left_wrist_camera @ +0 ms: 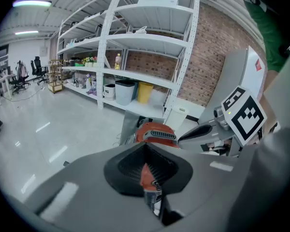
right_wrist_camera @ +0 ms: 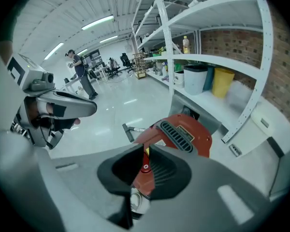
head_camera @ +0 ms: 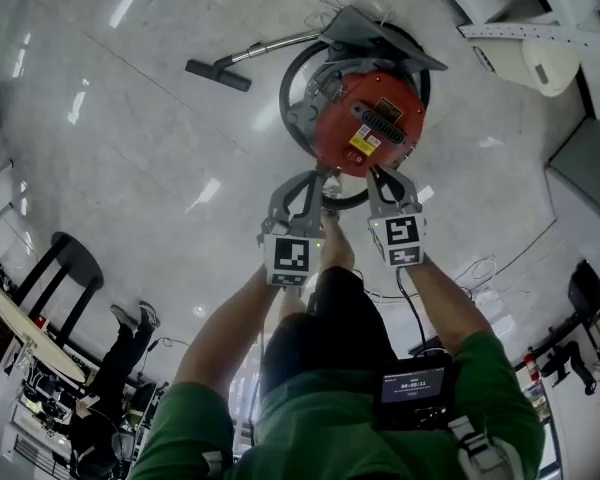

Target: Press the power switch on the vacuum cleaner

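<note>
A: Head view first: where is the vacuum cleaner (head_camera: 368, 118)?
B: On the pale floor (head_camera: 130, 168), red, with its hose (head_camera: 283, 93) looped round it, just ahead of both grippers.
A: Left gripper (left_wrist_camera: 146, 145)?
B: Jaws closed tip to tip, nothing between them.
A: Right gripper (right_wrist_camera: 146, 148)?
B: Pinched to a bare slit, empty, by the vacuum's near edge; I can't tell if it touches

Glossy pale grey floor (head_camera: 130, 118), glare streaks at upper left of the head view. White metal shelving (left_wrist_camera: 135, 37) against a red brick wall (left_wrist_camera: 208, 57), yellow bin (left_wrist_camera: 145, 92) on the lowest shelf. Ceiling strip lights (right_wrist_camera: 99, 22) on. Office chairs (left_wrist_camera: 38, 66) far left. Black stool (head_camera: 65, 268) lower left of the head view.
</note>
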